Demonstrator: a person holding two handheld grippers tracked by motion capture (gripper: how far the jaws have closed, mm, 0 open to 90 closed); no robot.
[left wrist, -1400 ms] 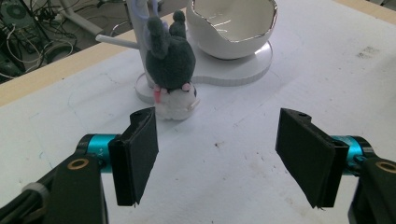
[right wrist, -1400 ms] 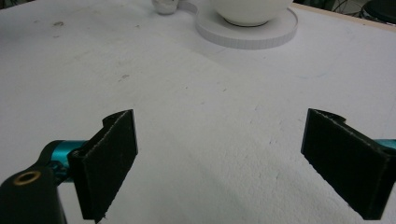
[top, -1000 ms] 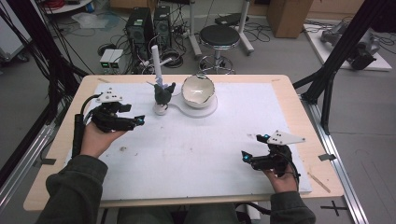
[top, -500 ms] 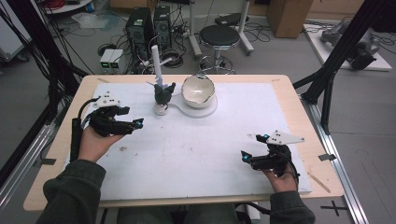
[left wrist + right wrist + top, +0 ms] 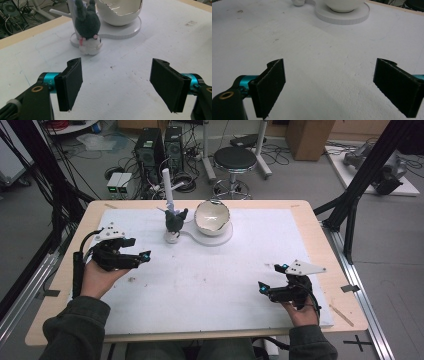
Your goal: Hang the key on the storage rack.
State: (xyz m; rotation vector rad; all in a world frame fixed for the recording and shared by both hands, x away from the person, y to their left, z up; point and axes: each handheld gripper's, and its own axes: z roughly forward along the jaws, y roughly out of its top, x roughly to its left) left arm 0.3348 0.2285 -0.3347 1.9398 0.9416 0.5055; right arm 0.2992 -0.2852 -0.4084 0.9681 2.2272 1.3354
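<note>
A small grey and white plush rabbit [image 5: 175,220] stands upright against a white post [image 5: 167,185] at the back of the white mat. In the left gripper view the rabbit [image 5: 87,26] is ahead and a little to the left of the jaws. My left gripper [image 5: 140,249] is held at the left of the mat, open, with nothing between its pads [image 5: 71,82]. It points toward the rabbit, a short way off. My right gripper [image 5: 269,278] hovers at the front right, open and empty [image 5: 329,86].
A white cracked-egg bowl [image 5: 212,215] sits on a flat white base [image 5: 220,239] just right of the rabbit; the bowl [image 5: 120,11] is near the rabbit's side. The mat [image 5: 215,275] covers most of the wooden table [image 5: 320,227]. Small dirt specks [image 5: 131,280] lie on it.
My left gripper has drifted slightly toward the near side and to the right. The right gripper has hardly moved. Both stay open.
</note>
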